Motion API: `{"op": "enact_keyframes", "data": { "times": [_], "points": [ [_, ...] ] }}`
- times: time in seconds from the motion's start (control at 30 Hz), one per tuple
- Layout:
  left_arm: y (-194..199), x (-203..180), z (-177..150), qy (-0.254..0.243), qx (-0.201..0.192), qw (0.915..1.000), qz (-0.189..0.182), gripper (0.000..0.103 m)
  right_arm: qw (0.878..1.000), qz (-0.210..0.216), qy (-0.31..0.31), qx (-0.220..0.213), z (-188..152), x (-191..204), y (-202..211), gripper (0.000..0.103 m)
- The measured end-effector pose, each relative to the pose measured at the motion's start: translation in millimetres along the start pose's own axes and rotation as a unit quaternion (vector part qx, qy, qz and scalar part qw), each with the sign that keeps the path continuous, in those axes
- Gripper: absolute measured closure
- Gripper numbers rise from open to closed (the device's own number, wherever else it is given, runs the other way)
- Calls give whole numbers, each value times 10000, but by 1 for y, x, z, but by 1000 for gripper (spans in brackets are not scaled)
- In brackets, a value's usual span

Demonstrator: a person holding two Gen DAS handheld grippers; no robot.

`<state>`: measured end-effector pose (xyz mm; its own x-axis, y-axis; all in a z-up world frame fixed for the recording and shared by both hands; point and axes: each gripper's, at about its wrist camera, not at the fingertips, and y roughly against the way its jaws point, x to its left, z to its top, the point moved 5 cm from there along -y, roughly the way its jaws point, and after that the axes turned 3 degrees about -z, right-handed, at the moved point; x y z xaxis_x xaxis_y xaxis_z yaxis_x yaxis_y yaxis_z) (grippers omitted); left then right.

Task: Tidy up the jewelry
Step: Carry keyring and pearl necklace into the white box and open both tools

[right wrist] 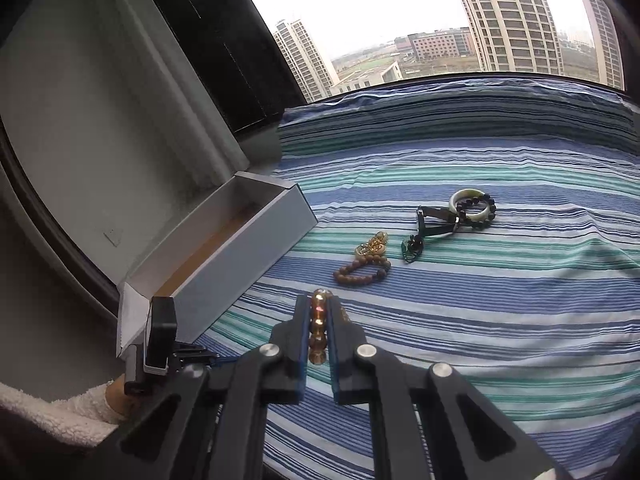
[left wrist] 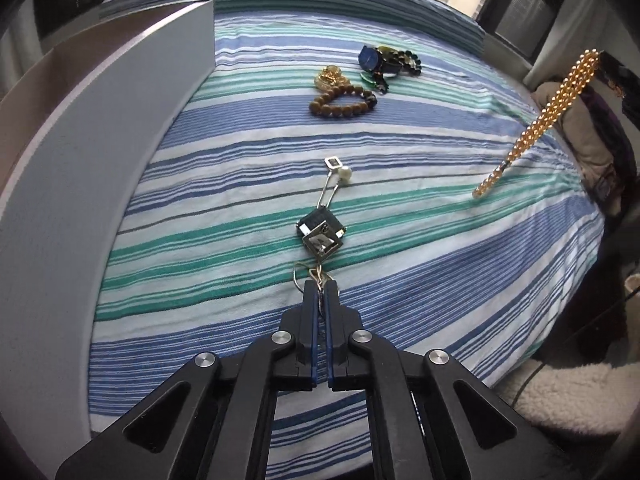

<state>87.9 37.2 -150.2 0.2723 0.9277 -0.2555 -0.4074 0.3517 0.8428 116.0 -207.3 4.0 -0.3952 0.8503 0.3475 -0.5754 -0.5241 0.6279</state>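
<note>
My left gripper (left wrist: 320, 286) is shut on the hooks of a pair of drop earrings (left wrist: 321, 232) with square stones, a pearl and a small square charm, hanging over the striped bedsheet. My right gripper (right wrist: 319, 300) is shut on an amber bead strand (right wrist: 318, 326); in the left wrist view that strand (left wrist: 532, 124) hangs at the right. A brown bead bracelet (right wrist: 362, 270), a gold ornament (right wrist: 372, 245), a green pendant (right wrist: 411, 249), a watch (right wrist: 436, 222) and a white bangle (right wrist: 472, 208) with a dark bead bracelet lie on the bed. An open white box (right wrist: 224, 248) stands at the left.
The striped bedsheet (right wrist: 480, 320) covers the bed up to a window with tall buildings outside. The box's raised lid (right wrist: 100, 120) leans against the wall at the left; its wall (left wrist: 100, 184) fills the left of the left wrist view. A fleecy white cloth (left wrist: 560, 396) lies off the bed's right edge.
</note>
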Motion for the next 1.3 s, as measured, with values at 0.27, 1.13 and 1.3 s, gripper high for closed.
{"op": "enact_keyframes", "data": {
  "times": [0.27, 1.13, 1.3],
  "points": [
    [81, 0, 46, 412, -911, 9941, -411, 103, 9992, 227, 203, -266, 31, 24, 16, 95],
    [208, 209, 105, 2309, -1718, 9475, 1397, 103, 9762, 1570, 1454, 366, 155, 247, -179, 95],
    [160, 242, 87, 2672, -1264, 9438, 1482, 103, 9699, 1138, 1905, 998, 123, 269, -266, 95]
  ]
}}
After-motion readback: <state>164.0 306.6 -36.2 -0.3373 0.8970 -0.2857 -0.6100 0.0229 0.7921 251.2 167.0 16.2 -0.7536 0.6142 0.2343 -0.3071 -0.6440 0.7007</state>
